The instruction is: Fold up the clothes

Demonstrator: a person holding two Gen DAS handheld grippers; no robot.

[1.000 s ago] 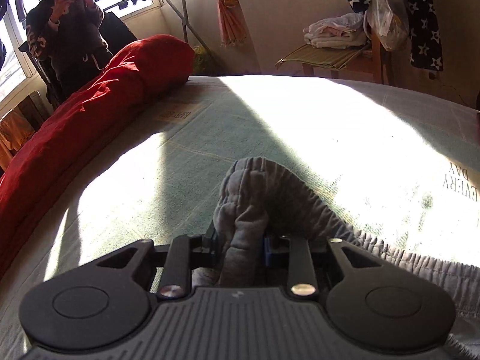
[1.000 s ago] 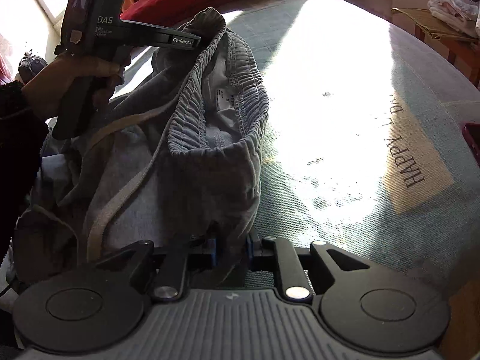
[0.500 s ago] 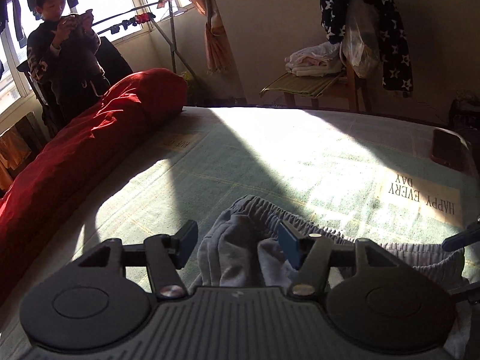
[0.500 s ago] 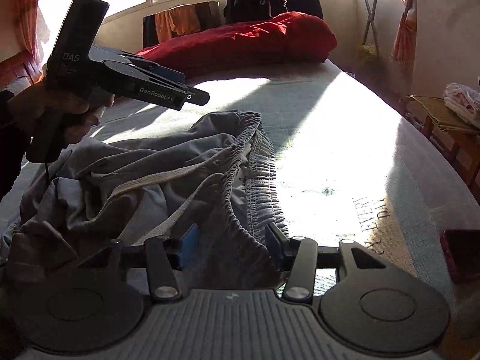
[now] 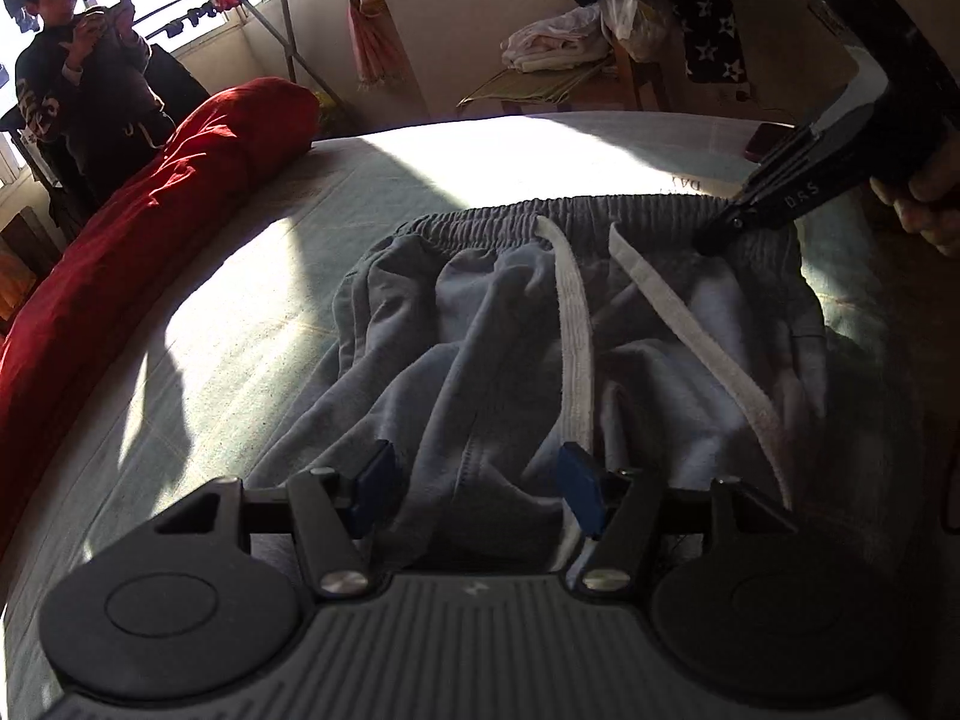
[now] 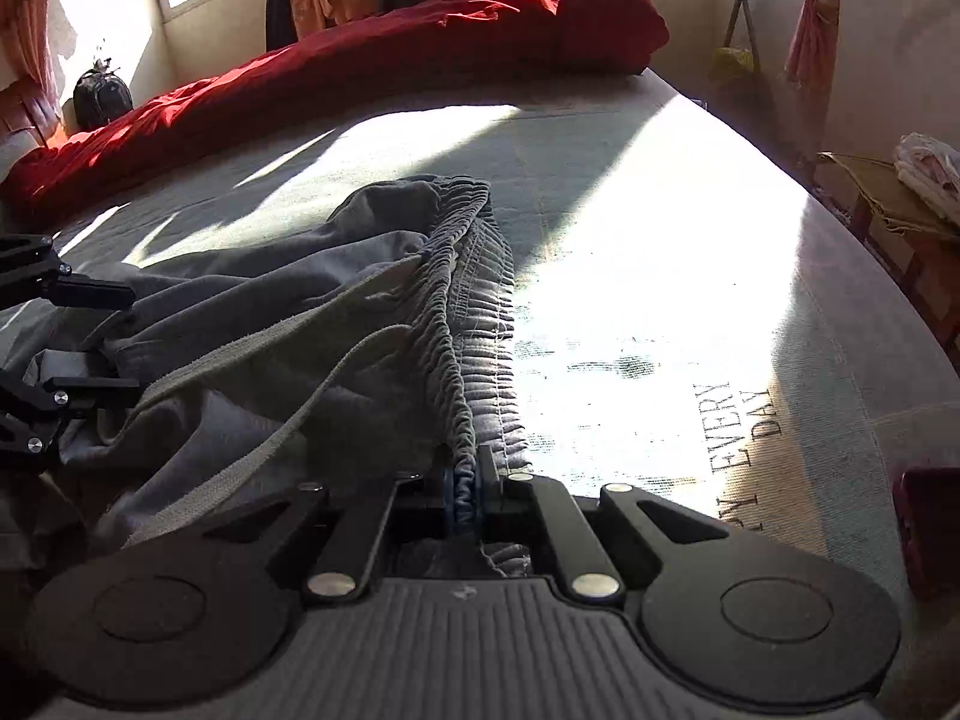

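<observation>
**Sunlit bed: one end of the waistband let go, the other pinched**

Sunlight falls in broad patches across the bed [image 6: 660, 228], where the grey sweatpants [image 5: 480, 348] lie rumpled, neither flat nor folded, with a rolled red duvet [image 5: 150, 210] along the far edge.

A second ago both pairs of jaws were clamped on the waistband [image 5: 540, 219], holding it bunched and raised. Half a second ago both had opened over the cloth. Now the two differ. The left gripper [image 5: 474, 495] has its jaws spread wide with nothing between them; it has drawn back from the waistband, which now lies well ahead of the jaws, and loose grey cloth sits just in front of and below them. Two pale drawstrings [image 5: 576, 348] trail from the waistband toward the jaws. The right gripper [image 6: 465, 495] has closed again: its jaws are pressed on the elastic hem of the waistband, which runs straight away from them.

This suggests the garment has been set down and is being regripped, the waistband now stretched out across the bed rather than gathered. With one end held and the cloth behind it creased, the sweatpants probably need spreading smooth before a clean fold is possible.
</observation>
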